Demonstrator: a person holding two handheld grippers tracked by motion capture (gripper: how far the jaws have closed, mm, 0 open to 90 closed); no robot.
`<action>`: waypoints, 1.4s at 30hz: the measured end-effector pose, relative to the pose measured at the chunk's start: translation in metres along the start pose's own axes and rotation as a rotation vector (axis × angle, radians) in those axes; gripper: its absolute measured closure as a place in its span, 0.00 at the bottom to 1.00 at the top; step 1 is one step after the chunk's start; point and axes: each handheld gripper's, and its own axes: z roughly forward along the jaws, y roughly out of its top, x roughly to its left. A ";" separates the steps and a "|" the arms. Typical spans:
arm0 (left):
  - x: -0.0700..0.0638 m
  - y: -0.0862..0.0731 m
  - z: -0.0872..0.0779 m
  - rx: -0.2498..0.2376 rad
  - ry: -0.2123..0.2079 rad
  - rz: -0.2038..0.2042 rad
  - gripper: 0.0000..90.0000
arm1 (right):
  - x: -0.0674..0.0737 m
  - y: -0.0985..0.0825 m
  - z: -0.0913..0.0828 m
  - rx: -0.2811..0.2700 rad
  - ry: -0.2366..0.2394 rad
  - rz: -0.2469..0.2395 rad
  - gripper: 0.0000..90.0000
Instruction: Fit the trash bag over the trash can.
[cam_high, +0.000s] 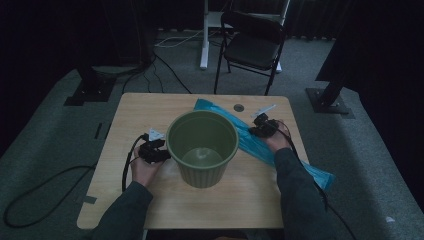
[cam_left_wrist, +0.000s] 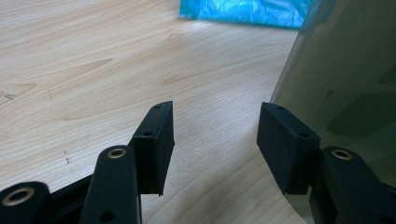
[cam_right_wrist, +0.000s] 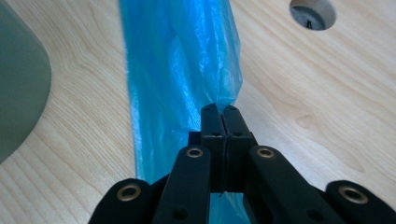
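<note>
Right gripper (cam_right_wrist: 222, 111) jaws are clamped on one edge of the blue plastic bag (cam_right_wrist: 177, 70), which lies flat on the wooden table (cam_high: 135, 110) beside the green bin (cam_high: 202, 148). Thin, limp, slippery film is judged likely; a gathered fold should be pinched. Left gripper (cam_left_wrist: 215, 140) is held released beside the bin wall.

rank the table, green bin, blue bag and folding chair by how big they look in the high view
1. table, largest by far.
2. green bin and blue bag: too alike to rank; the bin covers part of the bag.
3. folding chair, though it stands farther from the camera, so it may only look smaller.
</note>
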 end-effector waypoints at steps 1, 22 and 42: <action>0.000 0.000 0.000 0.000 0.000 -0.001 0.51 | -0.001 0.000 -0.003 -0.008 0.000 0.006 1.00; 0.001 0.000 0.000 -0.001 -0.003 -0.007 0.51 | -0.006 0.009 -0.047 -0.098 -0.019 -0.015 1.00; 0.002 0.000 0.000 -0.002 -0.002 -0.009 0.52 | -0.009 0.015 -0.074 -0.140 -0.019 -0.040 1.00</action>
